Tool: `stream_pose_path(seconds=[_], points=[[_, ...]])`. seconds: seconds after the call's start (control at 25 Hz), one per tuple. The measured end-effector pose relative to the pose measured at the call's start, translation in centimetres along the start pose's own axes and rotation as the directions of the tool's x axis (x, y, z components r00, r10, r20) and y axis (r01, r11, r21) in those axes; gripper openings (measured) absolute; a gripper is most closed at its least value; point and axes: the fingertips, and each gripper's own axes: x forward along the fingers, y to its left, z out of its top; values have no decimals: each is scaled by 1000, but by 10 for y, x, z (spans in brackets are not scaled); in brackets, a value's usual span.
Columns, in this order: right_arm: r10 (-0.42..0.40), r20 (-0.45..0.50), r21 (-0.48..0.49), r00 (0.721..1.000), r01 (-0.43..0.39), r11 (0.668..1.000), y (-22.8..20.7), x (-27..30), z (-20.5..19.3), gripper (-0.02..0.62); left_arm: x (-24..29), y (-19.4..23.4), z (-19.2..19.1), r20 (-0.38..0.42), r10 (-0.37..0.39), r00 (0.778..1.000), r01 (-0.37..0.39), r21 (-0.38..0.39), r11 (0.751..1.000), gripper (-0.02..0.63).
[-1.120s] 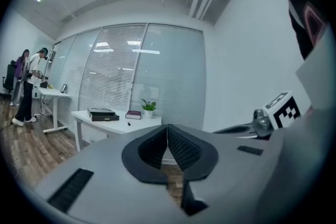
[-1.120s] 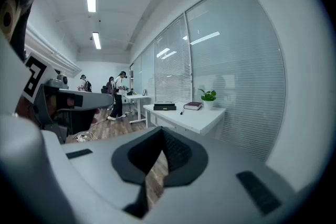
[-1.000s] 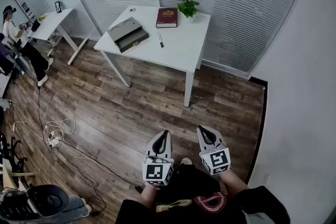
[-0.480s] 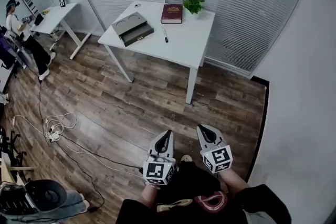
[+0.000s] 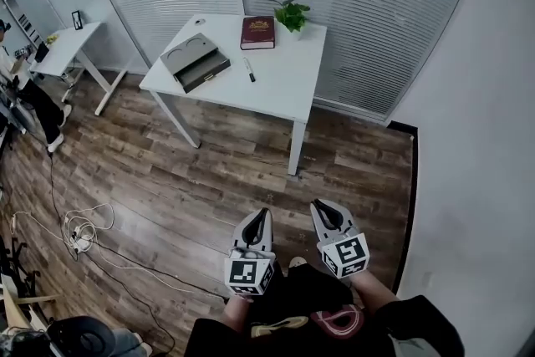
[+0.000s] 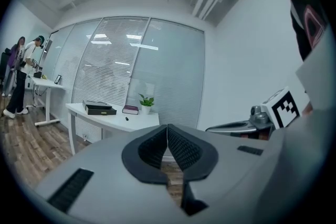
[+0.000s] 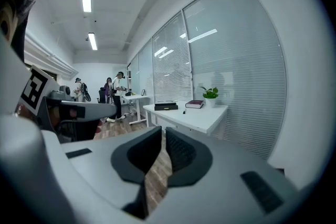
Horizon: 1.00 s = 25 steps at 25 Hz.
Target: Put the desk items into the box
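Across the wood floor stands a white table (image 5: 276, 88) carrying a grey box (image 5: 195, 61), a dark red book (image 5: 257, 32), a potted plant (image 5: 292, 14) and a black pen (image 5: 248, 69). Both grippers are held low at my body, well short of the table. My left gripper (image 5: 261, 215) is shut and empty. My right gripper (image 5: 321, 207) holds nothing; its jaws are just opening, only a thin slit apart. The table (image 6: 118, 116) (image 7: 202, 115), box (image 6: 100, 108) (image 7: 166, 106) and plant (image 6: 146, 101) (image 7: 210, 93) lie far beyond the jaws in both gripper views.
A second white desk (image 5: 71, 42) stands at the far left with a person (image 5: 25, 92) beside it. Cables (image 5: 84, 221) lie on the floor at the left. A blind-covered glass wall runs behind the table, and a white wall closes the right side.
The head view has swung, so the table sits a little further left in frame. Both grippers stay low by my body, about where they were.
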Motion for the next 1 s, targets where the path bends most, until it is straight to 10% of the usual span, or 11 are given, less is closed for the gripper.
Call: stream_pose_path(seconds=[1.0], points=[[-113,16,50,994,112,993,14,170,60,72,88,172,55,27,-101,995,101,22,995,18]])
